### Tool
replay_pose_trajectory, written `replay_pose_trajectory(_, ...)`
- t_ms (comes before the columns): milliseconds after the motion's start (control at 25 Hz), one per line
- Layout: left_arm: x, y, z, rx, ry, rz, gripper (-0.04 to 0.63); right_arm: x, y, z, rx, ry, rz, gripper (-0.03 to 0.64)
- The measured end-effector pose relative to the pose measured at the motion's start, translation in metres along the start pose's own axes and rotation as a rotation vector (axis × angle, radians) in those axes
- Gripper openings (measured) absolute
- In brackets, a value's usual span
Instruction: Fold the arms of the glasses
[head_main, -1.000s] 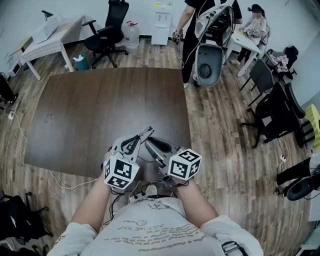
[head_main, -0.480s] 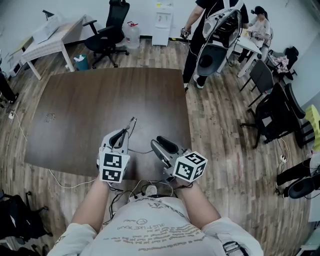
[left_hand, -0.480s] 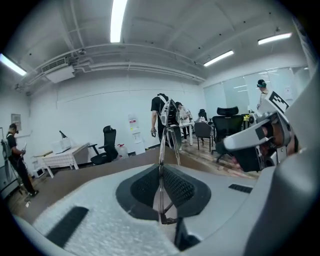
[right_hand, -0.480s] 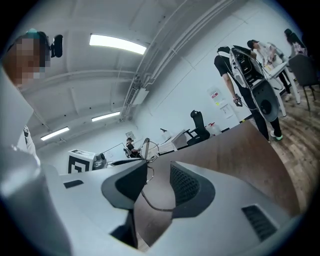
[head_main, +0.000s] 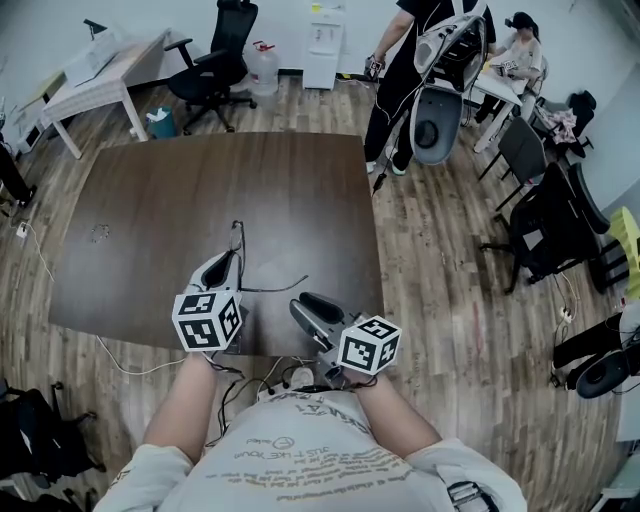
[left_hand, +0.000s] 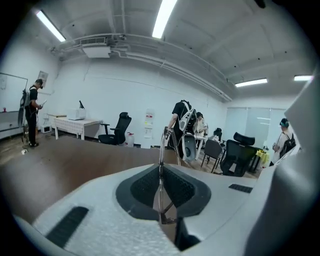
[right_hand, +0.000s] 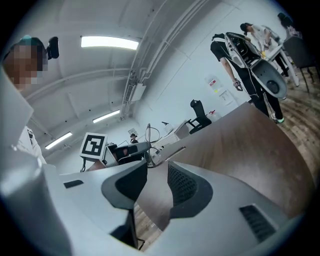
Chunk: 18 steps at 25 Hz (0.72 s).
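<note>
The glasses (head_main: 275, 288) are a thin wire-framed pair held just above the dark brown table (head_main: 200, 190) near its front edge. My left gripper (head_main: 232, 262) is shut on them. In the left gripper view the frame (left_hand: 161, 150) stands edge-on, pinched between the dark pads of my left gripper (left_hand: 161, 175). One arm of the glasses reaches out to the right. My right gripper (head_main: 300, 305) sits a little right of them, open and empty. In the right gripper view the open right gripper (right_hand: 155, 185) faces the glasses (right_hand: 149, 142) and the left gripper's marker cube (right_hand: 94, 145).
The table's front edge runs just below both grippers. A person carrying a white machine (head_main: 425, 60) stands off the far right corner. Black office chairs (head_main: 545, 225) stand at the right, and a white desk (head_main: 100, 75) and another chair (head_main: 215, 65) at the back left.
My right gripper has let go of the glasses, opened and drawn back toward me. My left gripper has rolled and carried the glasses to the left, so the grippers now stand apart.
</note>
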<state>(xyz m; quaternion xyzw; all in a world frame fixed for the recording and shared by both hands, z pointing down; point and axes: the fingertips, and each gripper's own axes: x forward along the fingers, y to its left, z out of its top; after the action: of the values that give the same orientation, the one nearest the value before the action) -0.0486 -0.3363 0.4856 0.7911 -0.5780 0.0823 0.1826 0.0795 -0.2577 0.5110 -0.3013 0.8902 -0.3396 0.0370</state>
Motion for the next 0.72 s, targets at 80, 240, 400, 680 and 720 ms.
replay_pose_trajectory(80,0.0,0.001,-0.002,-0.032,0.008,-0.008,0.035,0.003,0.001,-0.003,0.017,0.006,0.011,0.131)
replay_pose_trajectory(240,-0.001,-0.004,-0.003,-0.03,0.012,-0.023,0.035,0.004,-0.003,0.003,0.046,-0.014,0.018,0.114)
replay_pose_trajectory(400,-0.004,-0.007,-0.002,-0.032,0.005,-0.045,0.035,0.005,-0.004,0.006,0.062,-0.029,0.014,0.107)
replay_pose_trajectory(680,-0.003,-0.016,-0.008,0.002,0.011,-0.074,0.035,0.001,-0.006,0.008,0.091,-0.046,0.022,0.064)
replay_pose_trajectory(720,-0.002,-0.019,-0.009,0.012,0.01,-0.081,0.035,-0.001,-0.007,0.009,0.101,-0.052,0.027,0.063)
